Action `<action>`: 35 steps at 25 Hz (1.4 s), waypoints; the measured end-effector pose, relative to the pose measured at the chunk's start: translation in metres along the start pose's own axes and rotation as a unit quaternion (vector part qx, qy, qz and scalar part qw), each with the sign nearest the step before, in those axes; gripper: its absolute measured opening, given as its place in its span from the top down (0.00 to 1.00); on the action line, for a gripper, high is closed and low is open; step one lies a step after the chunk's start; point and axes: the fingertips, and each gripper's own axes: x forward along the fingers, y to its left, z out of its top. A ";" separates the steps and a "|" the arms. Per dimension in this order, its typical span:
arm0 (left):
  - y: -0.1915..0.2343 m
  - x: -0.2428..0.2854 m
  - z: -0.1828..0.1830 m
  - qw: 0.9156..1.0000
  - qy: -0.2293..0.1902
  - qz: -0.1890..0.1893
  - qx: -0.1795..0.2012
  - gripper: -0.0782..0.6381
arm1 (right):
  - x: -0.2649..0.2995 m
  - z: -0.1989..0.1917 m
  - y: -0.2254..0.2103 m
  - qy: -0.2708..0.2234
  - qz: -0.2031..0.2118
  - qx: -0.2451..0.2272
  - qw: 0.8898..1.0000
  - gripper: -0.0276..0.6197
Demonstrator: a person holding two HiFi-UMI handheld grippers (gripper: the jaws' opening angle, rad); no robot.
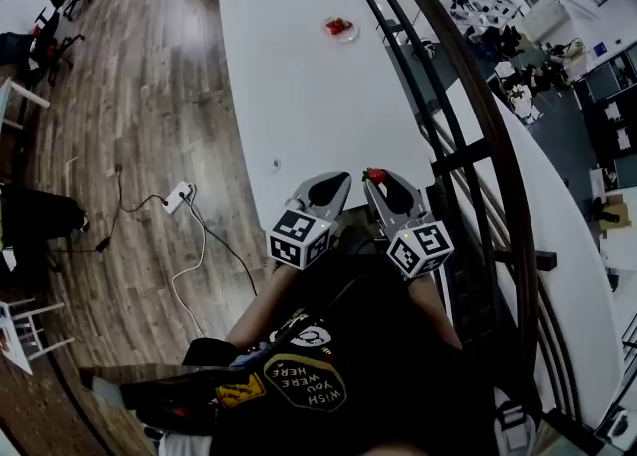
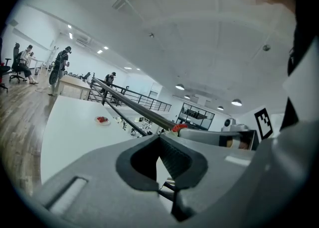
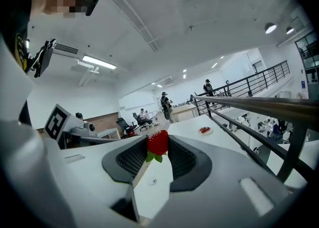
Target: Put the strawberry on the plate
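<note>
My right gripper is shut on a red strawberry with green leaves, pinched at its jaw tips; the strawberry shows over the near end of the long white table. The left gripper hangs beside it, its jaws closed with nothing between them. The plate stands at the far end of the table and holds red strawberries; the plate is small and distant in both gripper views.
A dark metal railing runs along the table's right side. Wooden floor with a white power strip and cables lies to the left. People and office chairs are far off.
</note>
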 end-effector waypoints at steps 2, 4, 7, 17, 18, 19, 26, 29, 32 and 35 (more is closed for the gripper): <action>0.008 0.002 0.004 1.000 0.000 0.000 -0.006 0.89 | 0.009 0.000 -0.002 0.007 -0.001 0.005 1.000 0.76; 0.017 0.007 0.009 1.000 -0.001 0.003 -0.014 0.89 | 0.018 0.000 -0.007 0.014 -0.003 0.011 1.000 0.76; 0.031 0.016 0.012 1.000 -0.004 0.009 -0.020 0.89 | 0.033 0.002 -0.015 0.016 0.000 0.008 1.000 0.76; 0.054 0.062 0.036 0.999 -0.013 0.037 -0.015 0.89 | 0.071 0.027 -0.059 0.012 0.034 0.002 0.999 0.76; 0.053 0.069 0.039 0.999 -0.014 0.039 -0.013 0.89 | 0.074 0.031 -0.066 0.011 0.037 0.002 0.999 0.76; 0.053 0.076 0.042 0.999 -0.013 0.043 -0.012 0.89 | 0.075 0.035 -0.074 0.011 0.038 0.003 0.999 0.76; 0.069 0.121 0.049 0.996 -0.005 0.080 -0.028 0.89 | 0.097 0.045 -0.123 0.028 0.062 0.008 0.998 0.76; 0.072 0.139 0.054 0.995 -0.007 0.090 -0.030 0.89 | 0.104 0.046 -0.142 0.037 0.070 0.009 0.997 0.76; 0.076 0.155 0.056 0.995 0.002 0.093 -0.032 0.89 | 0.112 0.055 -0.160 0.037 0.072 0.007 0.997 0.76; 0.086 0.164 0.052 0.995 0.013 0.093 -0.034 0.89 | 0.123 0.057 -0.171 0.038 0.069 0.012 0.997 0.76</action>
